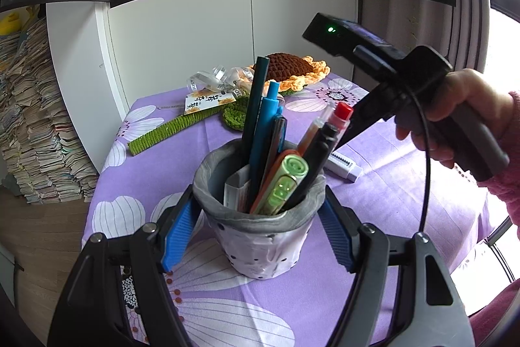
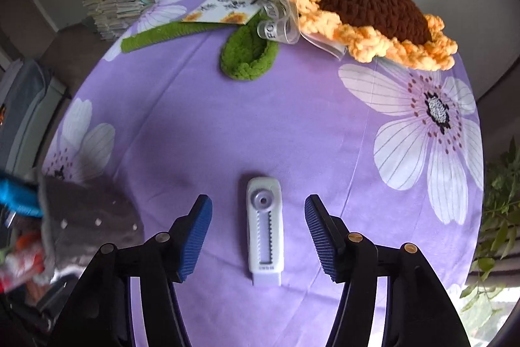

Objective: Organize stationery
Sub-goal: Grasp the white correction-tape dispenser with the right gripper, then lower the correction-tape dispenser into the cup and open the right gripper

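Two hand-held grippers, one gripping, one spread

The left gripper (image 1: 258,228) fills the lower part of its own view, its blue pads (image 1: 178,233) pressed against both sides of the pen cup (image 1: 260,236). At the right edge of that view a hand (image 1: 455,116) in a pink sleeve (image 1: 507,184) grips the handle of the right gripper (image 2: 258,238), which points steeply down. In its own view the jaws stand apart, touching nothing.
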### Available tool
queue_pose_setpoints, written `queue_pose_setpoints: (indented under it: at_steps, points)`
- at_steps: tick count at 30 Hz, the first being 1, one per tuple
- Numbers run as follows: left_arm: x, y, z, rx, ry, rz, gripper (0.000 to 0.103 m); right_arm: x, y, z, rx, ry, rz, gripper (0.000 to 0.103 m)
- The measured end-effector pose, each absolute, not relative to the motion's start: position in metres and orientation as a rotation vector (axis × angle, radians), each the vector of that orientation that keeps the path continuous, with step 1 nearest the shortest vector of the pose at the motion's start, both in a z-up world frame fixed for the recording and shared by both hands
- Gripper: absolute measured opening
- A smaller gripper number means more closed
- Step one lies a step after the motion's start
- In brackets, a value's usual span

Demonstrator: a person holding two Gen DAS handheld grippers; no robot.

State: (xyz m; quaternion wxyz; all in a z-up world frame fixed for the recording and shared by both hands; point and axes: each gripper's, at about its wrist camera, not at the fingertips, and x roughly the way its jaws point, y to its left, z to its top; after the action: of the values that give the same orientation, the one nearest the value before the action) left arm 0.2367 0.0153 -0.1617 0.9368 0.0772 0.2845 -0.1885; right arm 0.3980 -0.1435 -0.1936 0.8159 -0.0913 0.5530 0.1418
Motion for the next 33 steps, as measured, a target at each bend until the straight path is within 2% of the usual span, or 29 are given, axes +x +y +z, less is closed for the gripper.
queue_pose_setpoints:
  at_steps: [1, 3, 4, 5, 11, 27, 33]
  points:
    - [0.237, 0.015, -0.162, 0.157, 0.581, -0.386, 0.072, 0.4, -0.142, -0.196, -0.202, 1.182, 0.302, 0.061]
    - [0.238, 0.015, -0.162, 0.158, 0.58, -0.389, 0.072, 0.404, -0.138, -0.199, -0.224, 1.183, 0.295, 0.049]
    - [0.238, 0.015, -0.162, 0.159, 0.579, -0.389, 0.072, 0.405, -0.136, -0.2, -0.238, 1.189, 0.291, 0.033]
    - [0.238, 0.015, -0.162, 0.158, 0.579, -0.39, 0.072, 0.406, -0.134, -0.202, -0.254, 1.199, 0.291, 0.026]
    - [0.237, 0.016, -0.163, 0.158, 0.577, -0.389, 0.072, 0.4, -0.133, -0.193, -0.234, 1.166, 0.291, 0.026]
    - [0.236, 0.015, -0.164, 0.158, 0.575, -0.388, 0.072, 0.318, -0.147, -0.087, -0.103, 0.828, 0.402, 0.026]
    - [0.236, 0.016, -0.164, 0.158, 0.574, -0.389, 0.072, 0.285, -0.129, -0.043, -0.086, 0.725, 0.591, 0.026]
